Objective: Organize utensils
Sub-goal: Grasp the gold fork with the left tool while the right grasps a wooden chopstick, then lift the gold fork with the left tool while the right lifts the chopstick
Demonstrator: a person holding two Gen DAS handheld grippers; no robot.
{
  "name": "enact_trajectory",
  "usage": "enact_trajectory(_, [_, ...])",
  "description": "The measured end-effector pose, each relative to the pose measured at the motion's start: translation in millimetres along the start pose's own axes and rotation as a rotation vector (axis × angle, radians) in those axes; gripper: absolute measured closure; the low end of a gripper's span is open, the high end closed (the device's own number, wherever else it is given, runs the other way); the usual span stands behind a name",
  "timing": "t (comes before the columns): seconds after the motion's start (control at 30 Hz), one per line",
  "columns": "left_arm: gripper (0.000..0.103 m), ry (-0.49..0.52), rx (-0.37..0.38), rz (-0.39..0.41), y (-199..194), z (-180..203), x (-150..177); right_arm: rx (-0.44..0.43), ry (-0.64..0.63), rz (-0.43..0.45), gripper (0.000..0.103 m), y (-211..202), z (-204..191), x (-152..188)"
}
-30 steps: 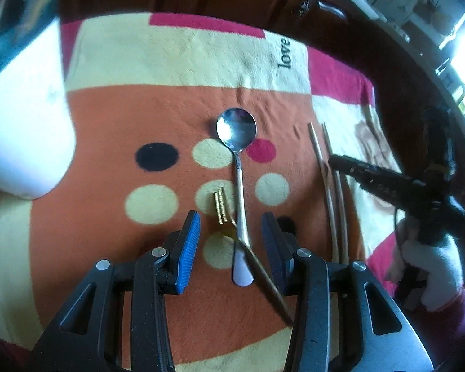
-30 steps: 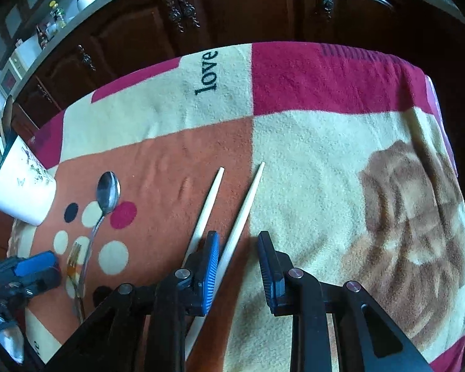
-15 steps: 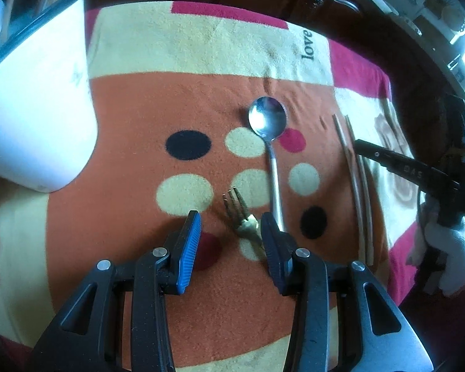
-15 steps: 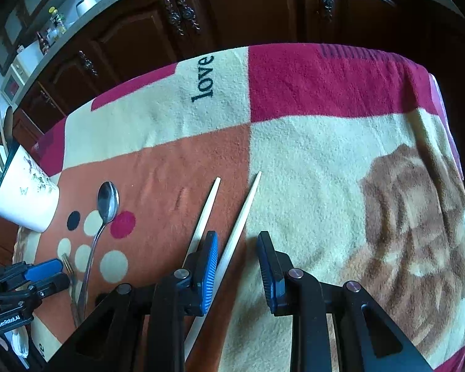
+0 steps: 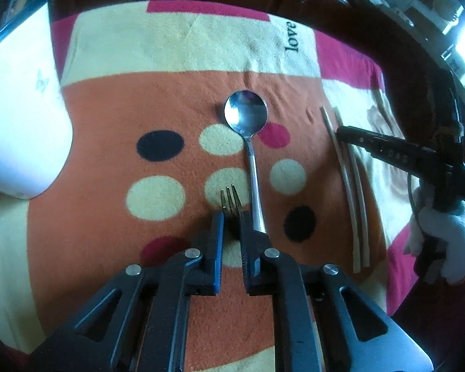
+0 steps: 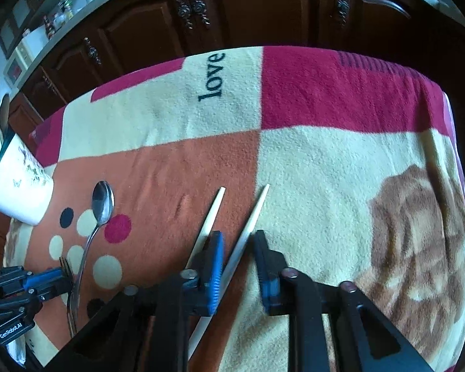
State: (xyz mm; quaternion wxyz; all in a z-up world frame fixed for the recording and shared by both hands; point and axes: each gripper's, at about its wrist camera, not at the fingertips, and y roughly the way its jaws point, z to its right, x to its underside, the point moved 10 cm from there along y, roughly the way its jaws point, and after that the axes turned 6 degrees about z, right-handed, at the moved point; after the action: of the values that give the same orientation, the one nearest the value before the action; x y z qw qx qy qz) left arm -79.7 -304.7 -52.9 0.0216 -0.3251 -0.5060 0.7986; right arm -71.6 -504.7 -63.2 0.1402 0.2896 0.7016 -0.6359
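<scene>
While both jaws close, one fork (image 5: 231, 201), one spoon (image 5: 246, 117), two chopsticks (image 6: 251, 217).

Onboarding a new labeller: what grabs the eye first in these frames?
The loud patchwork blanket with "love" printed on it fills both views. The left gripper is closing on a gold fork on the orange patch beside a spoon, while the right gripper is closing over one of two chopsticks. A white cup holding utensils stands at the blanket's left edge.
</scene>
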Motion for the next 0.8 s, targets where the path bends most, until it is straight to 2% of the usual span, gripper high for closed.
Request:
enact_trajectory(0.1, [0.100, -0.027, 0.026, 0.013, -6.4, -2.7, -3.6, -0.030, 0.022, 0.006, 0.094, -1.9, -3.0, -0.7])
enact_trajectory(0.43, [0.102, -0.030, 0.045, 0.085, -48.8, -10.1, -10.4, -0.147, 0.077, 0.119, 0.097, -51.7, -25.9, -4.6])
enact_trajectory(0.8, [0.102, -0.035, 0.057, 0.180, -101.0, -11.5, -21.1, -0.203, 0.056, 0.193, 0.097, -104.9, -54.3, -4.1])
